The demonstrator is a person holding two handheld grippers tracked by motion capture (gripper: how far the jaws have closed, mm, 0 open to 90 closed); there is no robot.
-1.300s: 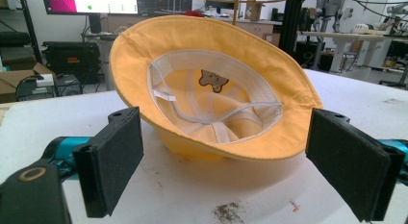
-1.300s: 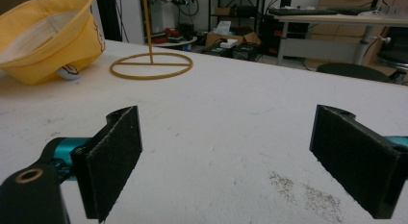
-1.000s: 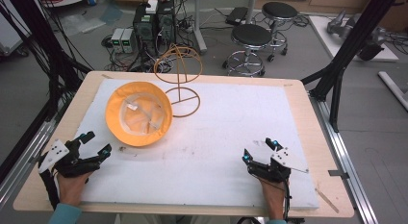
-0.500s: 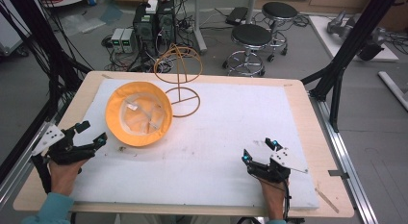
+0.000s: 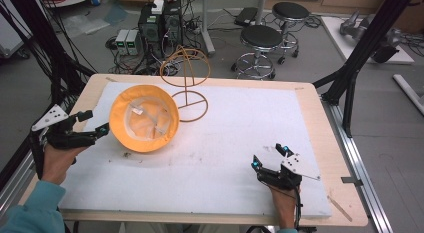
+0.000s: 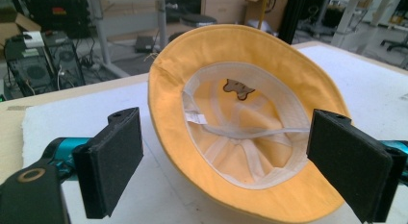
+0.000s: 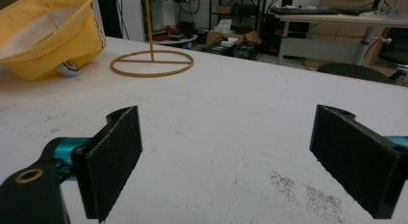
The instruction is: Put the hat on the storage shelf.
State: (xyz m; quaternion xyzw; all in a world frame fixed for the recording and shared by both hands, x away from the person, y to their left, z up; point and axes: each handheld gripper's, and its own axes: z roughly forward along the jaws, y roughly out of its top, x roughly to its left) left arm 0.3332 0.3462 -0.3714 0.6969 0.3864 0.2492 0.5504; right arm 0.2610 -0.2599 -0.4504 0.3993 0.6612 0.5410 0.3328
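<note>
**Left gripper lined up on the hat brim, right gripper waiting far off**

The table point(image 5: 310, 100) carries a white mat point(image 5: 250, 123), and on its far left part lies the yellow bucket hat point(image 5: 144, 118), upside down, the pale lining and inner band facing up. Just behind and to the right of it stands the wire hat stand point(image 5: 186, 80), its ring base flat on the mat and close beside the brim; whether they touch cannot be told.

Now the relation that matters. The left gripper point(image 5: 92, 128) sits at the table's left edge, pointing across at the hat, its tips just beside the near-left brim but apart from it. In the left gripper view the hat point(image 6: 245, 128) lies dead ahead between the two pads point(image 6: 115, 161), which stand wide apart, nothing between them yet. The brim runs across the line of approach, so a short push forward would likely bring its edge between the pads.

The right gripper point(image 5: 270, 158) rests low at the near right of the mat, well apart from the hat, jaws likewise spread and empty. From its own view the hat point(image 7: 48, 36) is far off to the upper left, the stand's ring base point(image 7: 152, 63) beyond bare mat.

Judgement: the left hand is plainly the nearer, and it looks set to take the brim.
</note>
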